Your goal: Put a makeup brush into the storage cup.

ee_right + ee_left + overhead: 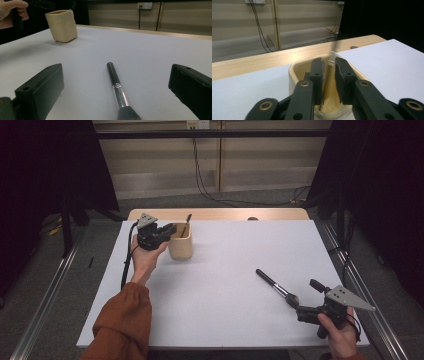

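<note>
left gripper (172, 229), upper left, jaws narrowly parted around a slim brush (332, 58) in the cup (180, 247); right gripper (304, 312), jaws wide, likely must close on the big brush (276, 286) next.

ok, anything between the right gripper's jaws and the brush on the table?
No. In the right gripper view the brush lies between the open right gripper jaws on the bare table.

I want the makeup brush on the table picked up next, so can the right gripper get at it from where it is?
Probably yes. The right gripper has its jaws wide open, the makeup brush lies flat on the white table between them, and nothing stands in the way.
</note>
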The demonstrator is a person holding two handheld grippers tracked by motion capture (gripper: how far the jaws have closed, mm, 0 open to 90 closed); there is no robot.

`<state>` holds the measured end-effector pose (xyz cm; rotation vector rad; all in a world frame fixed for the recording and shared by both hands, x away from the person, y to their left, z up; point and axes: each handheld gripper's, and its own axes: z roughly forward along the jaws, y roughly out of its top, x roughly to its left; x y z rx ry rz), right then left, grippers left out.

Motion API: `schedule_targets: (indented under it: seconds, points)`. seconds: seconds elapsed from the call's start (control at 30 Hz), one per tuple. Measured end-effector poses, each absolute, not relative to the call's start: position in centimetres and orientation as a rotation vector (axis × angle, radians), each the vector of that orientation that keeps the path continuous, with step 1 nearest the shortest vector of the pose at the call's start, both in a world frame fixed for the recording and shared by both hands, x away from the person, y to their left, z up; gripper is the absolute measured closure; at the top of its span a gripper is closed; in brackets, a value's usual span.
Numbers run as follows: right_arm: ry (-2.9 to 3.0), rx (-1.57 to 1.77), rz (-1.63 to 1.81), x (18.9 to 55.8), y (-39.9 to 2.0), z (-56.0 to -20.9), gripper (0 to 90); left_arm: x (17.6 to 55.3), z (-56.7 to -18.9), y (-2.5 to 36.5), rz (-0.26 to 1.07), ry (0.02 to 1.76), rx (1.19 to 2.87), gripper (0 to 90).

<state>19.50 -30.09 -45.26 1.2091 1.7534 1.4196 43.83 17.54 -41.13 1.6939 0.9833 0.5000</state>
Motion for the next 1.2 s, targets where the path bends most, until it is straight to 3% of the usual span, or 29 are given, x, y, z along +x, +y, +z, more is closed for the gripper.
schedule_targets:
  seconds: [0.2, 0.37, 0.73, 1.1, 1.2]
  points:
    - [1.753, 1.210, 1.420, 19.5, -30.1, -45.3, 0.0, 43.7, -40.8, 17.9, 0.509, 0.995, 1.681, 61.1]
    - [1.755, 1.211, 1.421, 19.5, -30.0, -45.2, 0.0, 43.5, -40.7, 18.2, 0.491, 1.016, 1.656, 38.6]
    - [1.755, 1.210, 1.417, 19.5, -30.1, -45.3, 0.0, 42.6, -40.7, 18.8, 0.493, 0.980, 1.690, 6.5]
    - [1.748, 1.215, 1.417, 19.4, -30.1, -45.3, 0.0, 41.1, -40.6, 19.6, 0.436, 0.912, 1.672, 5.3]
    - [1.749, 1.215, 1.413, 19.4, -30.1, -45.3, 0.0, 40.7, -40.7, 19.7, 0.490, 0.893, 1.637, 7.1]
